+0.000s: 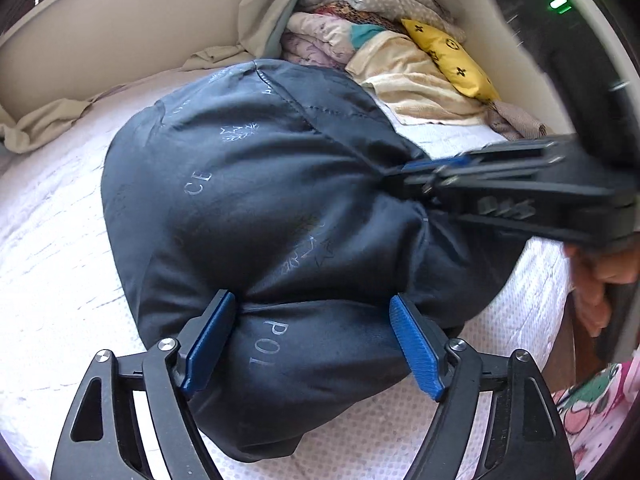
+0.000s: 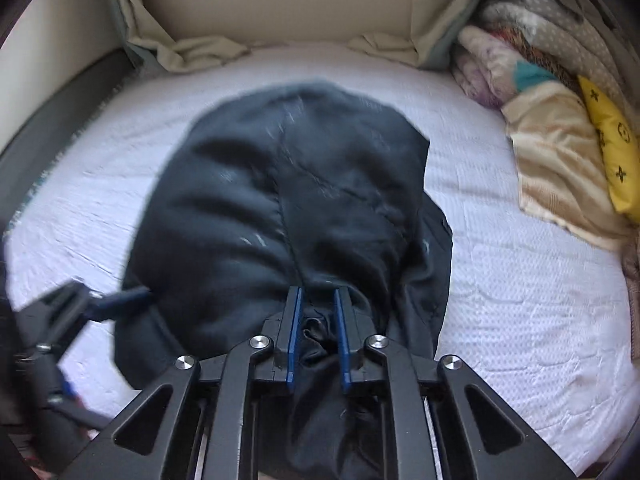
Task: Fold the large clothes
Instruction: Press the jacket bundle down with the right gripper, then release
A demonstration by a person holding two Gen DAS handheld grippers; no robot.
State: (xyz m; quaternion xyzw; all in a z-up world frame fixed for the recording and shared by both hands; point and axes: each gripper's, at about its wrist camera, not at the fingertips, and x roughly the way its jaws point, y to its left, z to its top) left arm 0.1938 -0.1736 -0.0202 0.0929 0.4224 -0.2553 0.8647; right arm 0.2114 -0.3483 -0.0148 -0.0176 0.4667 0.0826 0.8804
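Fold step is judged mid-way: dark padded jacket (image 1: 256,200) lies bunched on the white bed (image 1: 52,264), approx. centre, w/ spare bedding piled at the far side. Right tongs (image 2: 318,320) are pinched narrow on a gathered bit of the jacket's near edge. Left tongs (image 1: 310,336) are spread wide, a thick roll of jacket set between the pads; whether it's pressed can't be told. Next, a firm hold at both points is needed before the fabric is carried over.
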